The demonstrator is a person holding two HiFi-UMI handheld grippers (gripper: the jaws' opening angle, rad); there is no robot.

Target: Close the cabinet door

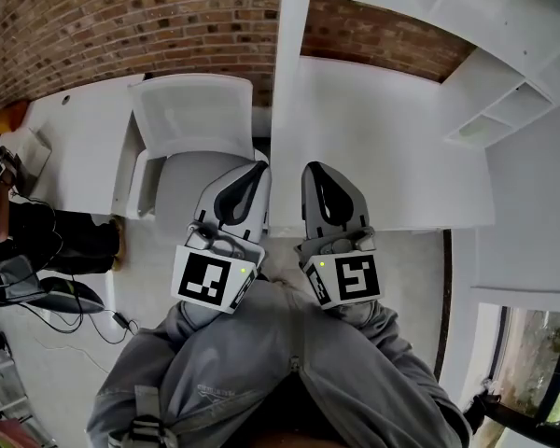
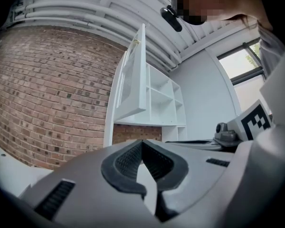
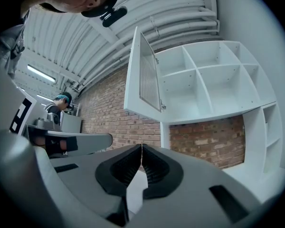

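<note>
The white wall cabinet [image 3: 213, 80] hangs over a brick wall, its compartments bare. Its door [image 3: 142, 75], with a ribbed panel, stands swung out wide; the left gripper view shows the door [image 2: 137, 75] nearly edge-on beside the shelves [image 2: 164, 99]. In the head view the door [image 1: 292, 73] is a white strip straight ahead of both grippers. My left gripper [image 1: 259, 168] and right gripper [image 1: 313, 168] are held side by side, pointing level at the cabinet and well short of the door. Both are shut, tips meeting, with nothing between them [image 2: 142, 142] [image 3: 141, 147].
A white counter [image 1: 383, 157] runs below the cabinet, with open shelves [image 1: 504, 110] at its right end. A white moulded seat [image 1: 191, 119] stands left of the door. Another person [image 1: 19, 241] stands at the far left among floor cables; a window [image 1: 532, 343] is at lower right.
</note>
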